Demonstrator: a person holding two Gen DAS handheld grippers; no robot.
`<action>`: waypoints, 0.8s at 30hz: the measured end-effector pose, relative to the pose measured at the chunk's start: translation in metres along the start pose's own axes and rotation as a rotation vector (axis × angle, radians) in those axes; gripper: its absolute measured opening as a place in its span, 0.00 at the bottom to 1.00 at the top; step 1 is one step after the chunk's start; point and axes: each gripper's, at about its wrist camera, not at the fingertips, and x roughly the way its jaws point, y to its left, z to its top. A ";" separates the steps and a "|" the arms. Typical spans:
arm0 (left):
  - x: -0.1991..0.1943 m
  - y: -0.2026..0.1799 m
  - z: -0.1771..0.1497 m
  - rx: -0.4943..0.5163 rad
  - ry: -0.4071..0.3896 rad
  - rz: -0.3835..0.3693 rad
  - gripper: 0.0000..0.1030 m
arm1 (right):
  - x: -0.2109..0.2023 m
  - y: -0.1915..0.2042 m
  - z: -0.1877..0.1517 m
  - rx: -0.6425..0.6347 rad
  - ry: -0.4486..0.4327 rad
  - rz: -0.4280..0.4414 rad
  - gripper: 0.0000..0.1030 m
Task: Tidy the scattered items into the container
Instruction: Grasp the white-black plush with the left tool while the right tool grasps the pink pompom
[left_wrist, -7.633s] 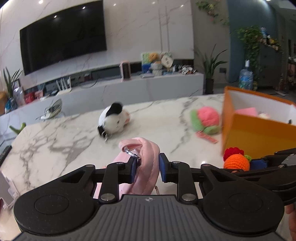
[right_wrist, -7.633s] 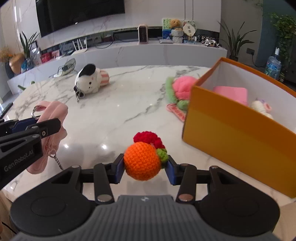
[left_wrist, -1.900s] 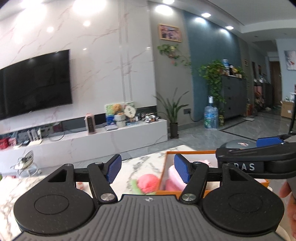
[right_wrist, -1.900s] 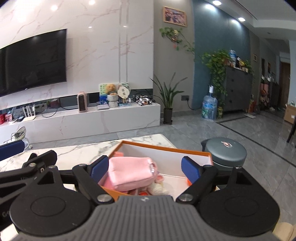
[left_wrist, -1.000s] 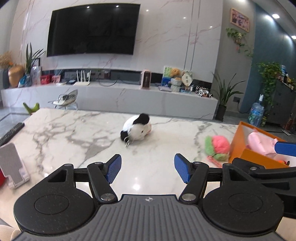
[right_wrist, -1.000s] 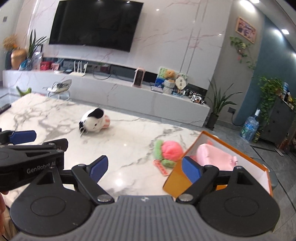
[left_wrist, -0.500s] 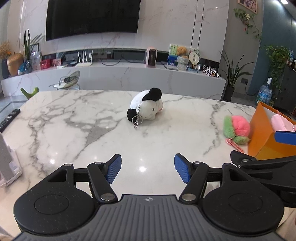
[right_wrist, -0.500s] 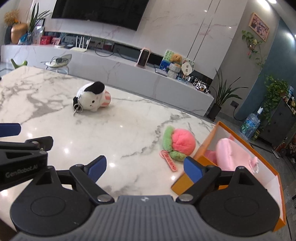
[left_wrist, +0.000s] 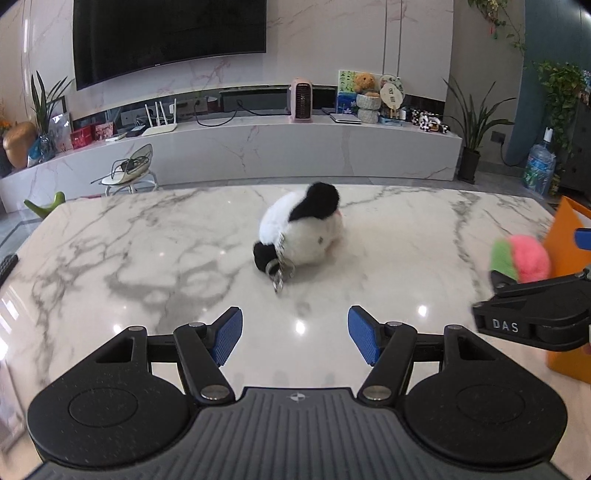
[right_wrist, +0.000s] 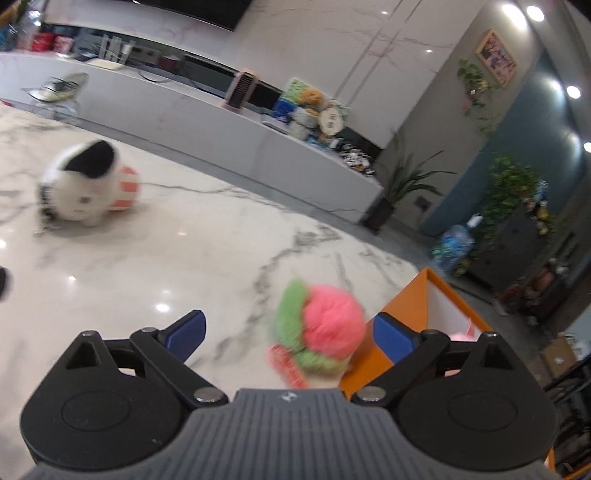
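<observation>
Both grippers swung down from the orange cardboard box (right_wrist: 397, 317). Right gripper (right_wrist: 290, 334), jaws opening and empty, sits nearest the fluffy pink-and-green plush ball (right_wrist: 319, 330) beside the box; left gripper (left_wrist: 294, 336), half-open, empty, faces the black-and-white plush keychain (left_wrist: 301, 230).

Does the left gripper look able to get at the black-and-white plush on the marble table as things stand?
Probably yes. The left gripper faces the black-and-white plush with its jaws open and empty, and only bare marble table lies between them; the right gripper is off to the side.

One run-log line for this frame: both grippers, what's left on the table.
left gripper: open, empty, facing panda plush | right gripper: jaws opening, pink-green plush ahead, untouched | orange box: beside it
</observation>
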 end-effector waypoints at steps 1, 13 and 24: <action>0.005 0.001 0.004 0.001 -0.003 0.006 0.72 | 0.008 0.002 0.002 -0.010 0.008 -0.031 0.96; 0.060 -0.006 0.031 0.078 -0.043 -0.002 0.83 | 0.087 0.007 0.003 0.037 0.106 -0.207 0.95; 0.102 -0.013 0.044 0.119 -0.039 0.013 0.86 | 0.119 0.001 0.004 0.086 0.120 -0.189 0.94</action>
